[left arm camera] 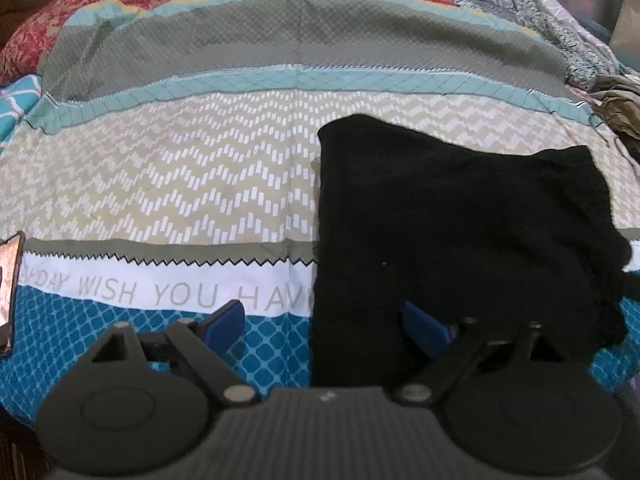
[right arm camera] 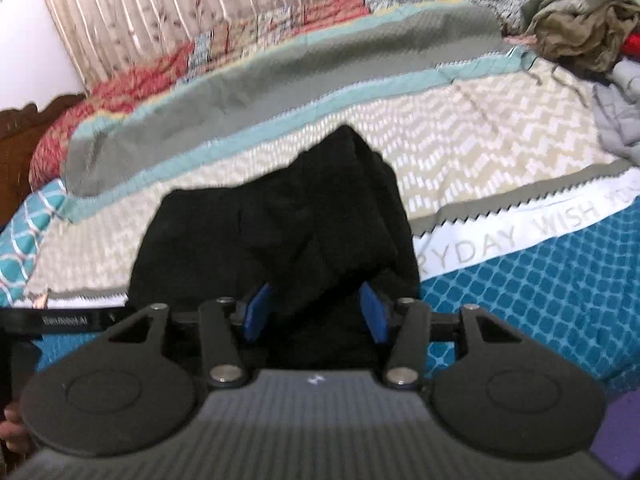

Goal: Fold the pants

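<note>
Bedspread (left arm camera: 180,184), patterned in bands of grey, teal, beige zigzag, a white lettered strip and blue lattice, covers the bed. Black pants (left arm camera: 460,220), folded into a thick rectangular bundle, lie on its beige, white and blue bands, toward the right in the left wrist view. Crumpled olive garment (right arm camera: 580,20) and grey cloth (right arm camera: 620,116) sit at the far right edge of the bed. Left tongs (left arm camera: 324,320): blue pads set wide apart, left one above the bare bedspread, right one over the pants' near edge, gripping nothing. Right tongs (right arm camera: 316,312): partly apart, black fabric bunched between the pads; whether they clamp it cannot be told.
</note>
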